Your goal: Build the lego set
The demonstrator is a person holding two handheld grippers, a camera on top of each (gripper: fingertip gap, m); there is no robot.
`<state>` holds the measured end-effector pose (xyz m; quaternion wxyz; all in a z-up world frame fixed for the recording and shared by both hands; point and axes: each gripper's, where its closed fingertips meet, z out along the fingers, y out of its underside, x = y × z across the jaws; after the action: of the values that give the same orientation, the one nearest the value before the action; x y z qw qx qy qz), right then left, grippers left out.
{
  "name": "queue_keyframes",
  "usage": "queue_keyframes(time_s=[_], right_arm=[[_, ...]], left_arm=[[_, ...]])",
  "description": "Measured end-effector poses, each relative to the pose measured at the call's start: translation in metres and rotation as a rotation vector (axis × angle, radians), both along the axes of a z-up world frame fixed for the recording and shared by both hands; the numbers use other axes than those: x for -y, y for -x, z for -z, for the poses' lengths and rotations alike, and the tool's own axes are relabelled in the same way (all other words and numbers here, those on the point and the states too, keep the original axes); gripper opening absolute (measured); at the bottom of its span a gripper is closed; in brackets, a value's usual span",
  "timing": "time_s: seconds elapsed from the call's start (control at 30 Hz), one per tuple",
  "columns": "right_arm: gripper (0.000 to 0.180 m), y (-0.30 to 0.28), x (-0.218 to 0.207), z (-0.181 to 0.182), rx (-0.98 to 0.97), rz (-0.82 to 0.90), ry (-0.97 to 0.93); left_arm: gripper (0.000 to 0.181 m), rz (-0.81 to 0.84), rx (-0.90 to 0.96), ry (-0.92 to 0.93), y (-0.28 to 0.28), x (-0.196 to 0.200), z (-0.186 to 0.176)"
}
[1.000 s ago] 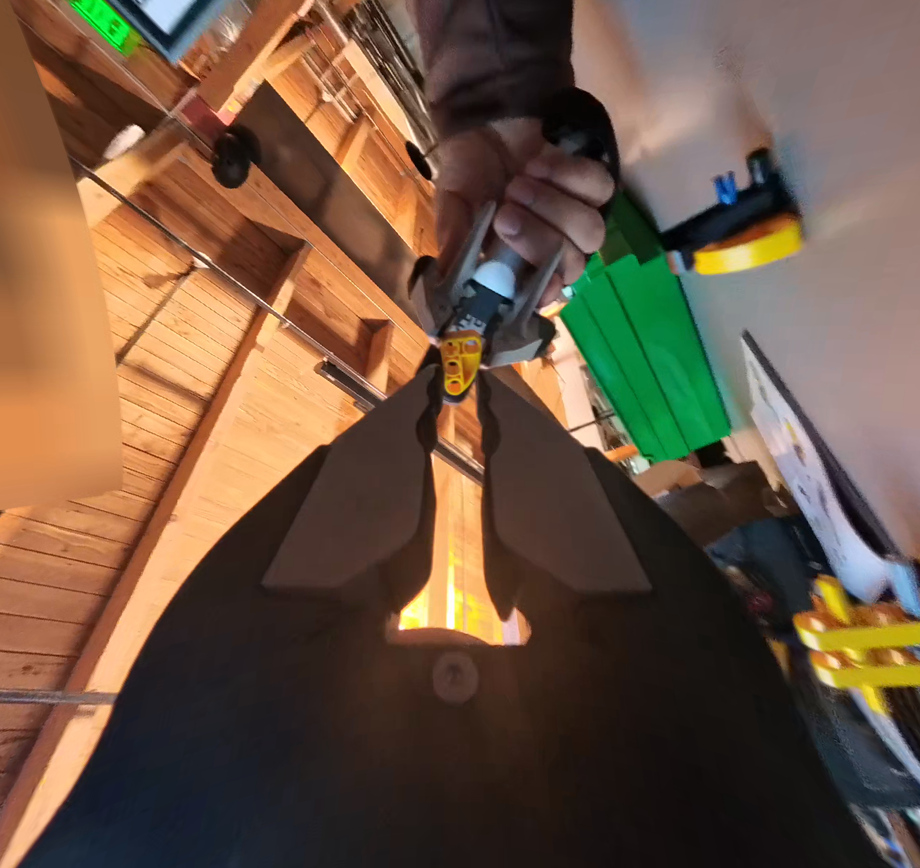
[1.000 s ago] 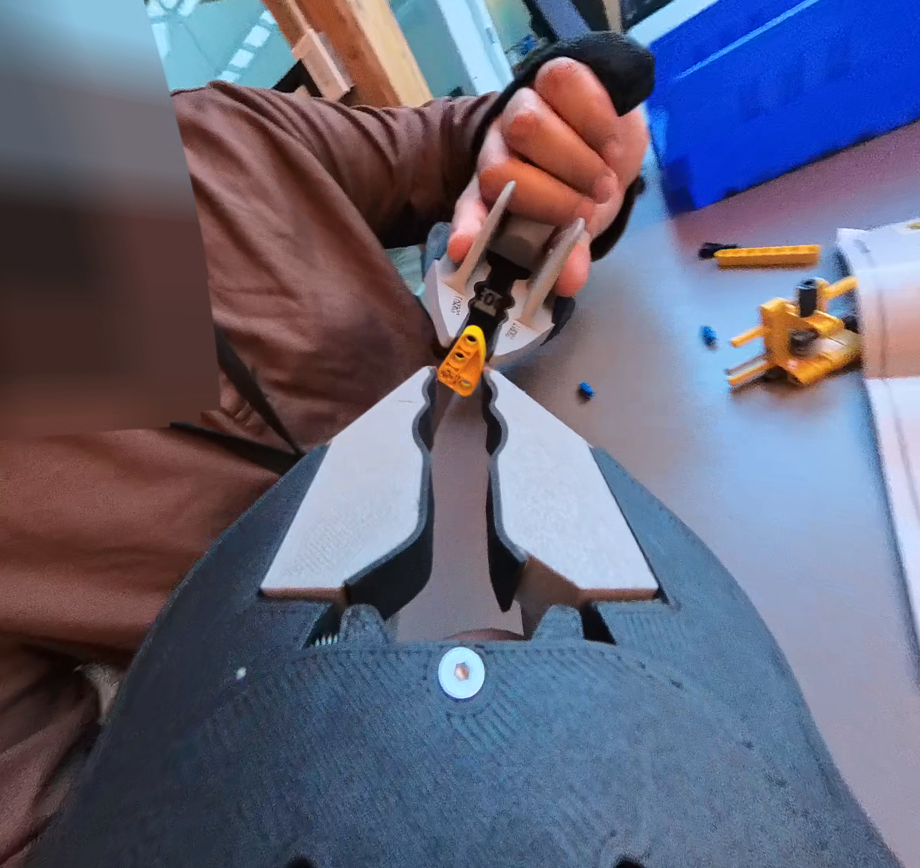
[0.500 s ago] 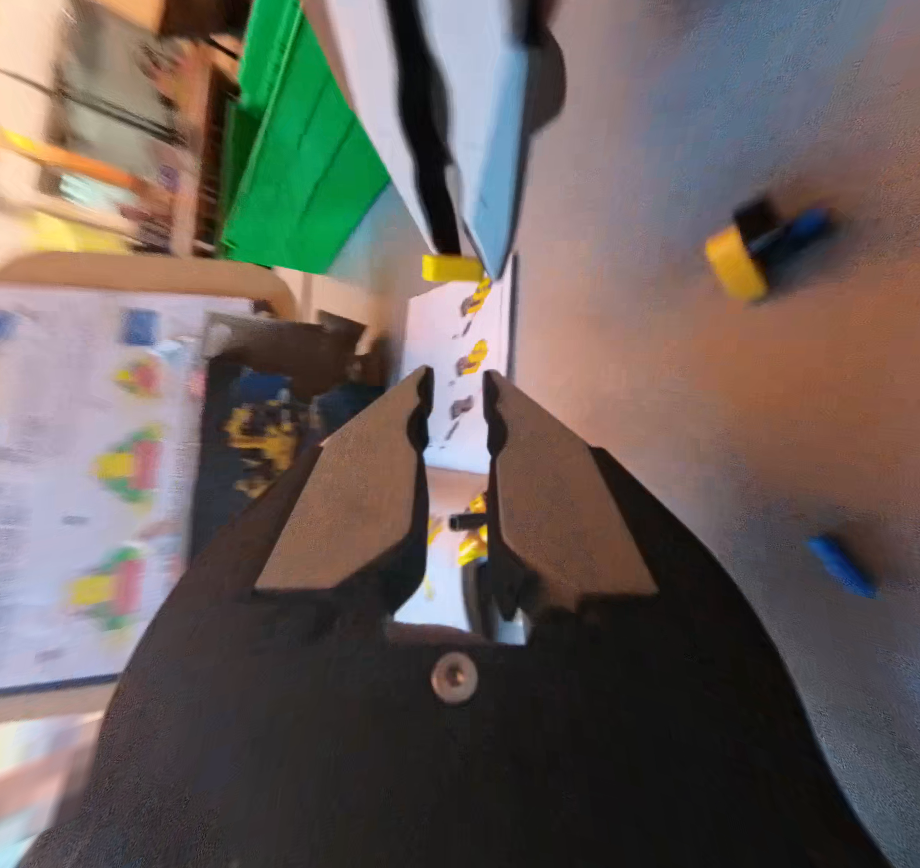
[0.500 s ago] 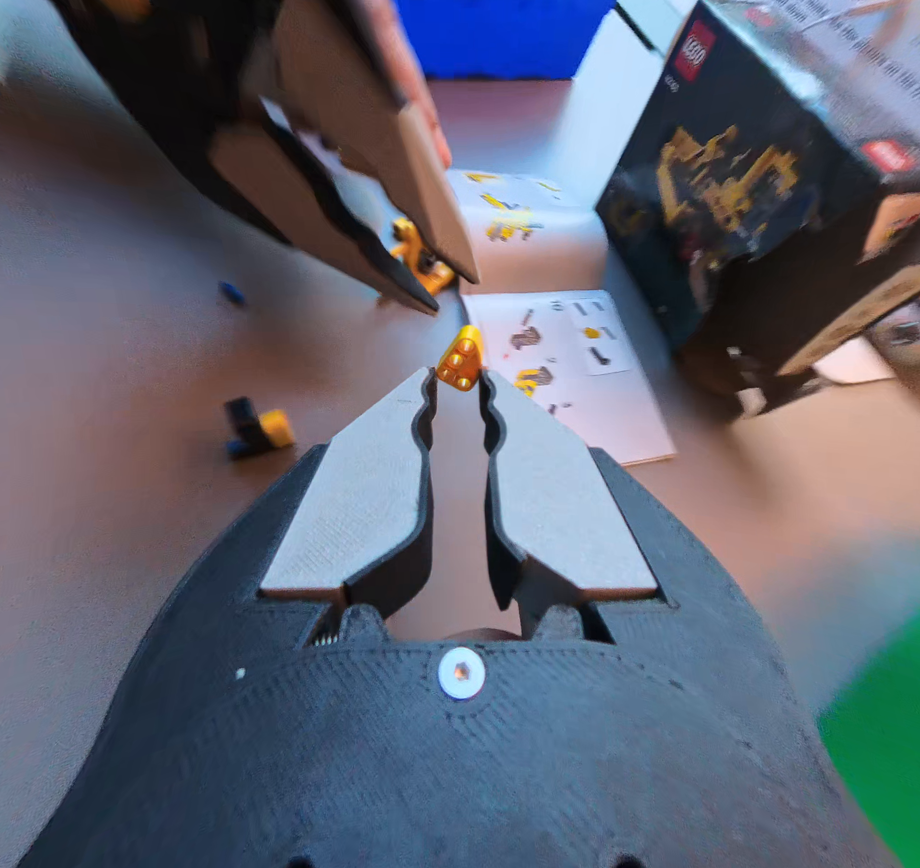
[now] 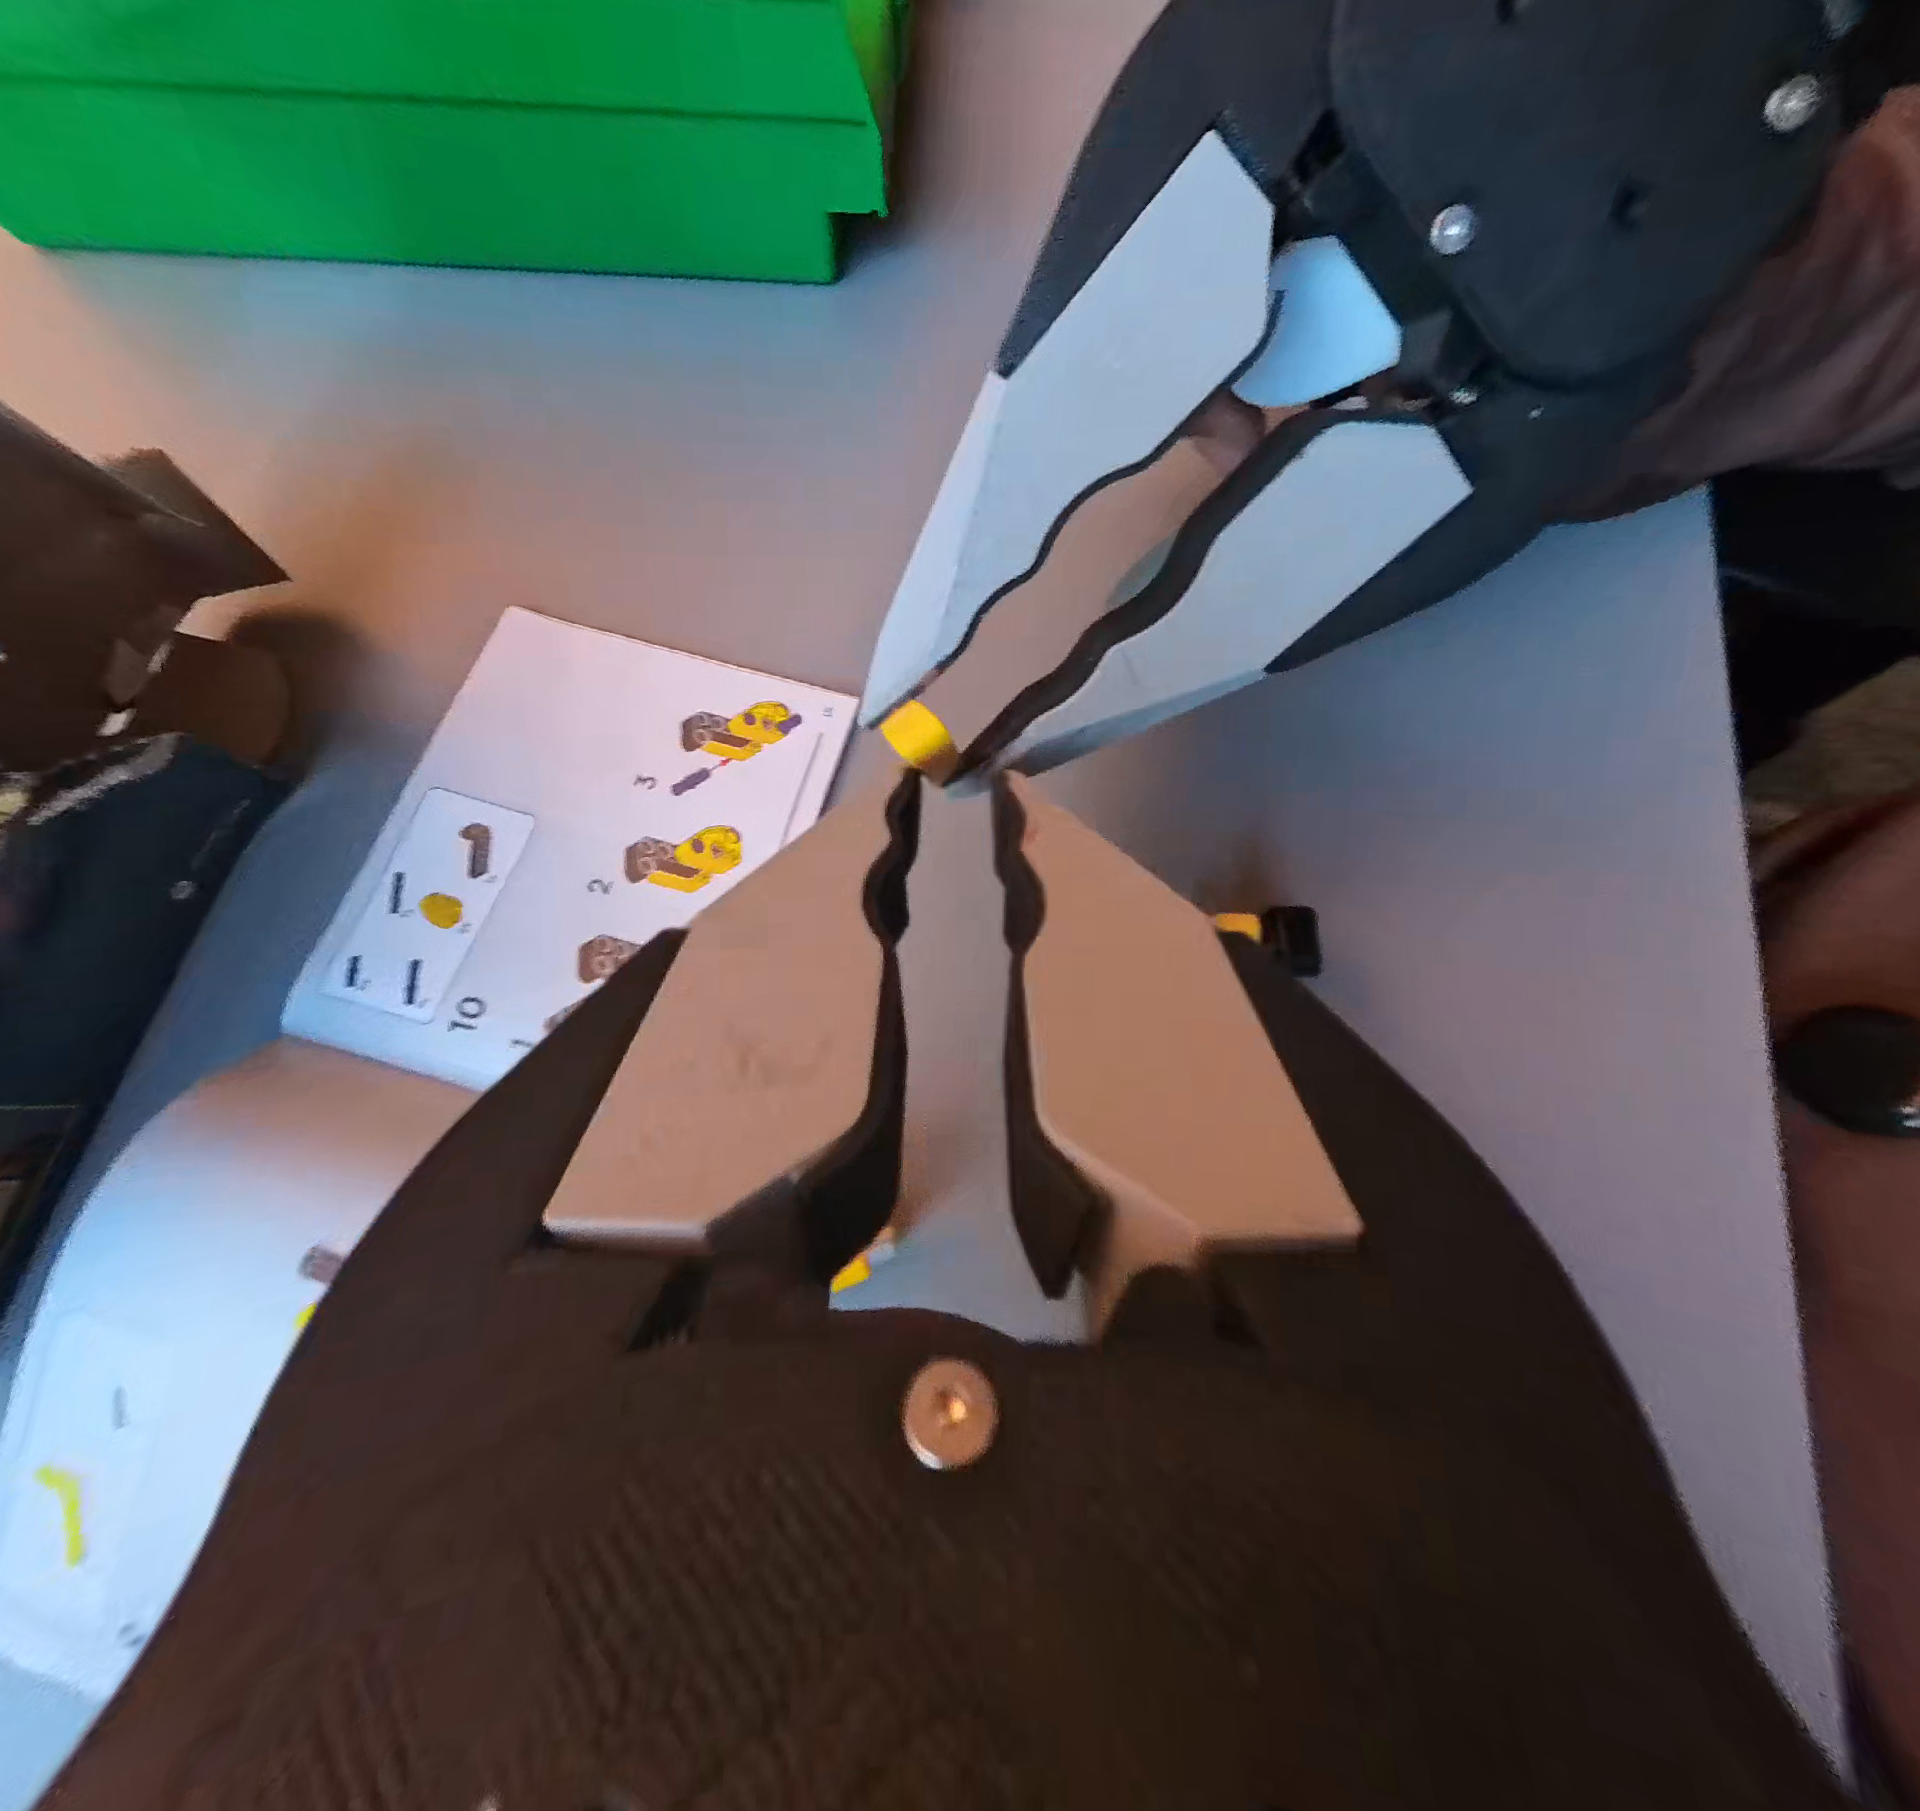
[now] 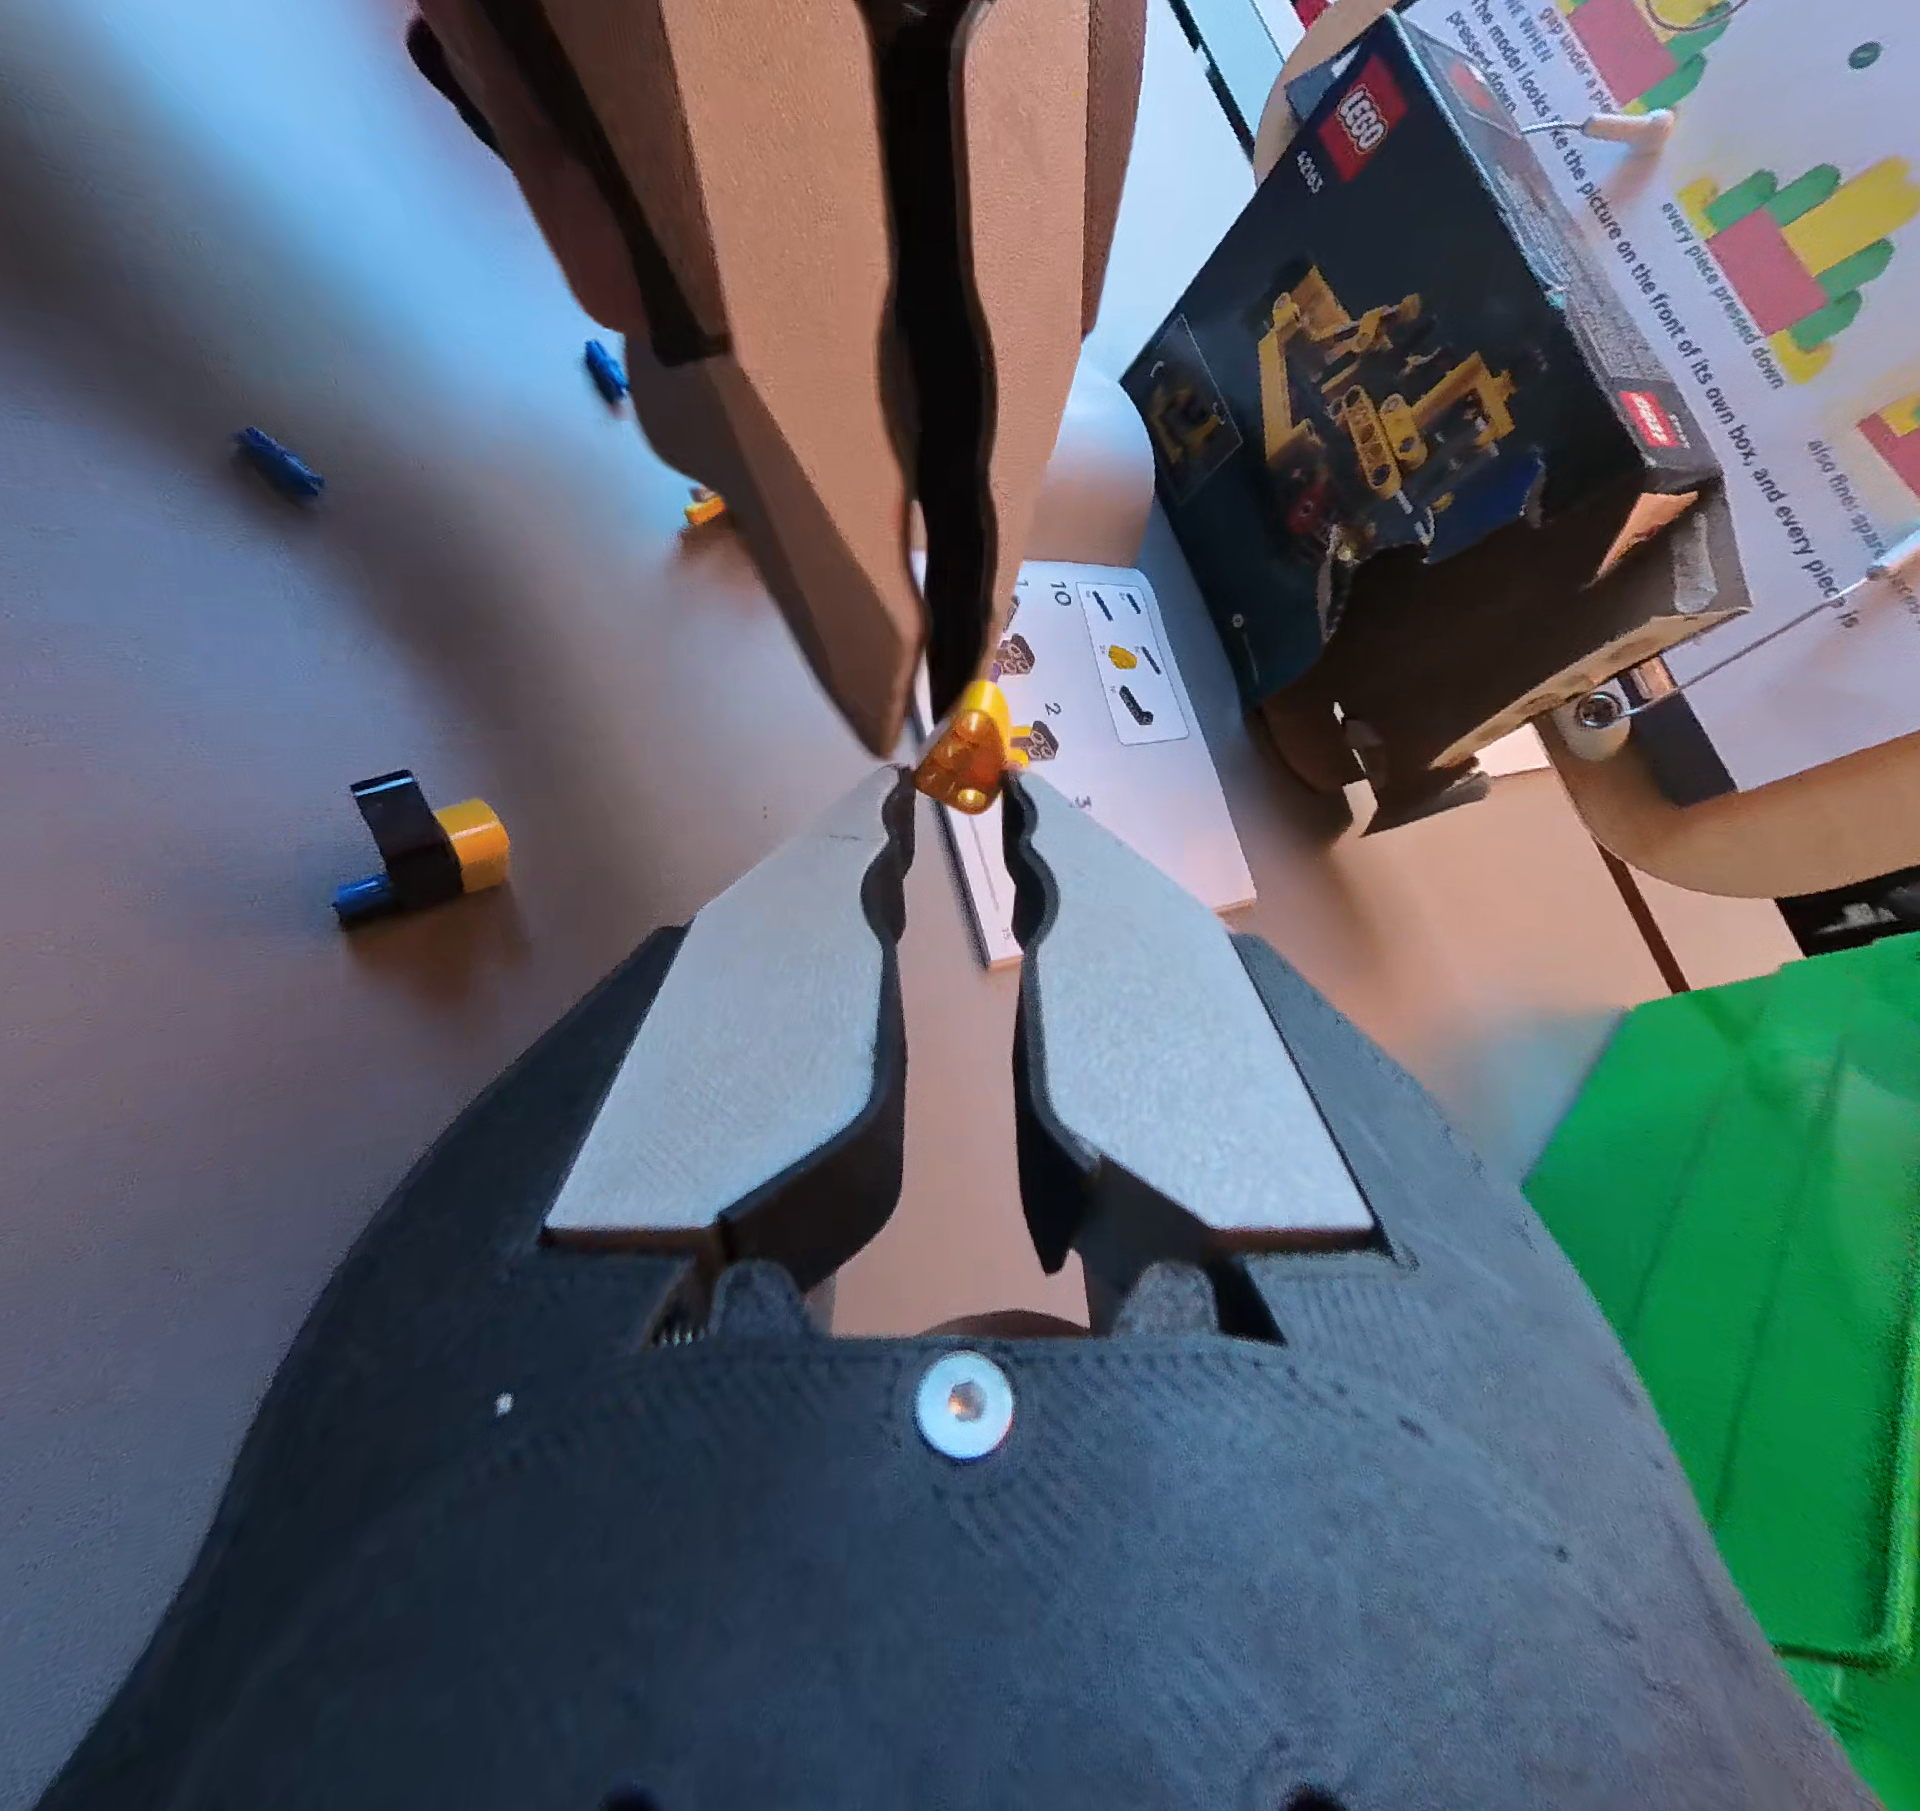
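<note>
My right gripper (image 6: 956, 790) is shut on a small yellow Lego piece (image 6: 964, 753), pinched at its very tips above the grey table (image 6: 260, 681). In the left wrist view the same piece (image 5: 916, 735) sits between the right gripper's grey fingers (image 5: 1091, 473), which reach in from the upper right. My left gripper (image 5: 956, 787) is narrowly open and empty. Its tips meet the yellow piece almost tip to tip. From the right wrist view its fingers (image 6: 790, 359) come down from above.
An open instruction booklet (image 5: 582, 826) lies under the grippers. The dark Lego box (image 6: 1434, 431) stands beyond it, a green box (image 5: 436, 68) at the side. A black-and-yellow sub-assembly with a blue pin (image 6: 426, 847) and loose blue pins (image 6: 275, 460) lie on the table.
Both grippers have swung from facing each other in the air down over the table and booklet. The right still holds the yellow piece. The left tips have closed in on it again.
</note>
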<state>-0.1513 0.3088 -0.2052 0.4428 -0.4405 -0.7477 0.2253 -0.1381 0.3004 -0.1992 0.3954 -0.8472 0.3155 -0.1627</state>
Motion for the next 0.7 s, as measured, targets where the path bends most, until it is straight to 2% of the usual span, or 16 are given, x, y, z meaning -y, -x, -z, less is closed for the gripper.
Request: queue_keyframes(time_s=[0.03, 0.37, 0.47, 0.7], right_arm=[[0.013, 0.000, 0.001, 0.001, 0.004, 0.002, -0.001], [0.013, -0.004, 0.004, 0.010, 0.046, 0.006, -0.154], [0.013, -0.006, 0.004, 0.013, 0.056, 0.008, -0.206], [0.013, -0.009, 0.010, 0.016, 0.054, 0.010, -0.209]], left_arm=[[0.014, 0.001, 0.016, 0.021, -0.002, 0.002, 0.001], [0.024, -0.039, 0.117, 0.123, -0.006, 0.004, 0.010], [0.021, -0.041, 0.156, 0.153, -0.011, 0.007, 0.014], [0.029, -0.076, 0.260, 0.182, -0.013, 0.006, 0.009]])
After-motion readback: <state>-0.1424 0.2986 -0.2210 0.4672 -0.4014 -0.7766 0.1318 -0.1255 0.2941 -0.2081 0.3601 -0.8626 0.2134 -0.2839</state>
